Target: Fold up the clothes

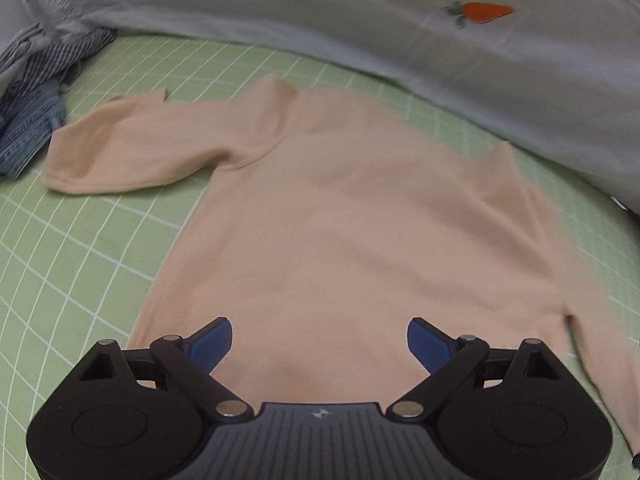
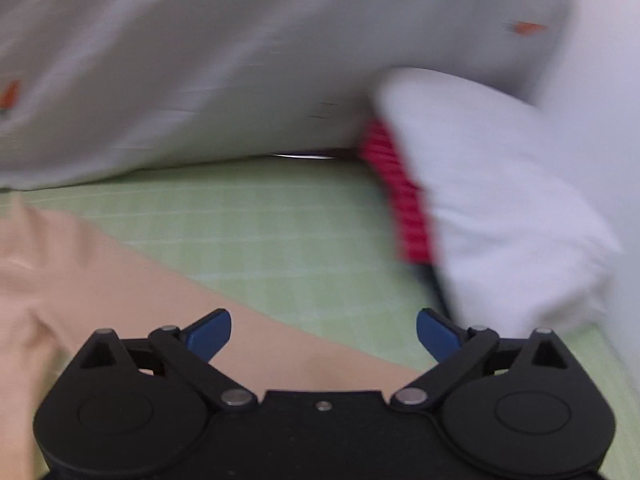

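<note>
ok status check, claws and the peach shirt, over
Left claw open above the shirt hem, right claw open, both empty. Peach shirt spread flat on green grid sheet, unfolded. Denim pile beside one sleeve, not touching.

1. You are looking at a peach T-shirt (image 1: pixel 340 208) of soft, matt knit cloth with a faintly fuzzy surface.
2. The green grid sheet (image 1: pixel 80 248) beneath it is smooth, matt woven fabric.
3. The pale duvet (image 1: pixel 240 8) behind is smooth, slightly crisp cotton-like cloth with a printed carrot (image 1: pixel 486 12).
4. Your left gripper (image 1: pixel 319 340) has a matt black plastic body, ribbed at its base, bright metal pivot pins and matt blue pads (image 1: pixel 212 344).
5. The denim garment (image 1: pixel 28 136) looks coarse.
6. The red cloth (image 2: pixel 400 200) looks ribbed.
</note>
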`<state>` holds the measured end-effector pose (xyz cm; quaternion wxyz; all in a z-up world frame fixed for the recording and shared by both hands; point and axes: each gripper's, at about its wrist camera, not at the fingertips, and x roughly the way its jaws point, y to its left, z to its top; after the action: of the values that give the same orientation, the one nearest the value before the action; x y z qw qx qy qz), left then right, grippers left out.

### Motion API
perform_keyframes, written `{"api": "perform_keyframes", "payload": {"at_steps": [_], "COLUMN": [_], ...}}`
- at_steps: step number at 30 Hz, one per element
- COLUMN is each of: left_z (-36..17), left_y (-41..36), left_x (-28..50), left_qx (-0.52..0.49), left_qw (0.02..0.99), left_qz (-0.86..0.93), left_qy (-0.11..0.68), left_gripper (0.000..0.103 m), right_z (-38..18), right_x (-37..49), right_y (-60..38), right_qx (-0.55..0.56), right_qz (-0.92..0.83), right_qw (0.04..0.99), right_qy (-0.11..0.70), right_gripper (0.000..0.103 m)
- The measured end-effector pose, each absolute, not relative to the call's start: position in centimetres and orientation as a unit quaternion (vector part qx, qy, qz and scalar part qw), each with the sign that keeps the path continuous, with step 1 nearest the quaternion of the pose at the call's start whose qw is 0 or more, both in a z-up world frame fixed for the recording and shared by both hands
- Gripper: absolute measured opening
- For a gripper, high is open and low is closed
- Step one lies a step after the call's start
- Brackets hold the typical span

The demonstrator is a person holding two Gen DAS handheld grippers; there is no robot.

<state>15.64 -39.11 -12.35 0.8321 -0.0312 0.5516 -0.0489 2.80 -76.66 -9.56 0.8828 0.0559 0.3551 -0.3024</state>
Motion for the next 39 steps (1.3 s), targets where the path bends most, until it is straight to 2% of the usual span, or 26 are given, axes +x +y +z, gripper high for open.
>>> {"api": "perform_keyframes", "payload": {"at_steps": [4,7,10,11,13,14,17,20,22,24,26,34,39], "left_z": [-13.6,-14.3,-15.2,-15.5,-15.7,-15.8,-16.1,-16.3,-16.1,-15.5,-14.6,-9.9,-7.7], "left_y": [-37.7,-37.3,-37.2,-37.1,-37.3,-37.4,-37.5,-37.6,-37.5,-36.9,-36.3,-32.4,-31.0], "left_x": [16.9,17.5,18.0,18.1,18.2,18.2,18.2,18.2,18.2,18.1,17.7,12.8,8.0], "left_qx": [-0.032,-0.034,-0.039,-0.040,-0.035,-0.029,-0.010,0.002,-0.004,-0.017,-0.022,-0.055,-0.057], "left_qw": [0.829,0.827,0.822,0.820,0.823,0.824,0.829,0.834,0.834,0.834,0.841,0.865,0.874], "left_qz": [-0.029,-0.023,-0.020,-0.020,-0.019,-0.020,-0.022,-0.025,-0.031,-0.034,-0.031,-0.034,-0.043], "left_qy": [0.557,0.560,0.568,0.570,0.567,0.565,0.558,0.551,0.551,0.550,0.540,0.497,0.481], "left_gripper": [0.094,0.094,0.094,0.094,0.097,0.098,0.100,0.101,0.101,0.101,0.101,0.101,0.101], "right_z": [-9.7,-10.3,-11.4,-11.7,-12.3,-12.5,-12.7,-13.2,-13.4,-12.6,-11.4,-11.0,-11.6], "right_x": [10.2,15.6,19.7,20.9,22.5,22.9,23.5,23.5,23.4,22.5,20.2,3.9,-4.6], "right_y": [-74.5,-73.1,-71.9,-71.6,-71.7,-71.8,-72.2,-73.7,-74.4,-73.3,-71.6,-64.0,-59.8], "right_qx": [0.056,0.043,0.022,0.017,0.021,0.023,0.023,0.081,0.114,0.102,0.091,0.159,0.141], "right_qz": [-0.174,-0.088,-0.032,-0.015,0.025,0.036,0.019,-0.039,-0.076,-0.108,-0.130,-0.137,-0.144], "right_qw": [0.923,0.934,0.932,0.929,0.920,0.918,0.924,0.923,0.919,0.918,0.919,0.876,0.858], "right_qy": [0.338,0.342,0.360,0.370,0.390,0.394,0.380,0.374,0.371,0.369,0.362,0.435,0.472], "right_gripper": [0.099,0.094,0.085,0.078,0.043,0.002,0.003,0.003,0.009,0.051,0.061,0.065,0.064]}}
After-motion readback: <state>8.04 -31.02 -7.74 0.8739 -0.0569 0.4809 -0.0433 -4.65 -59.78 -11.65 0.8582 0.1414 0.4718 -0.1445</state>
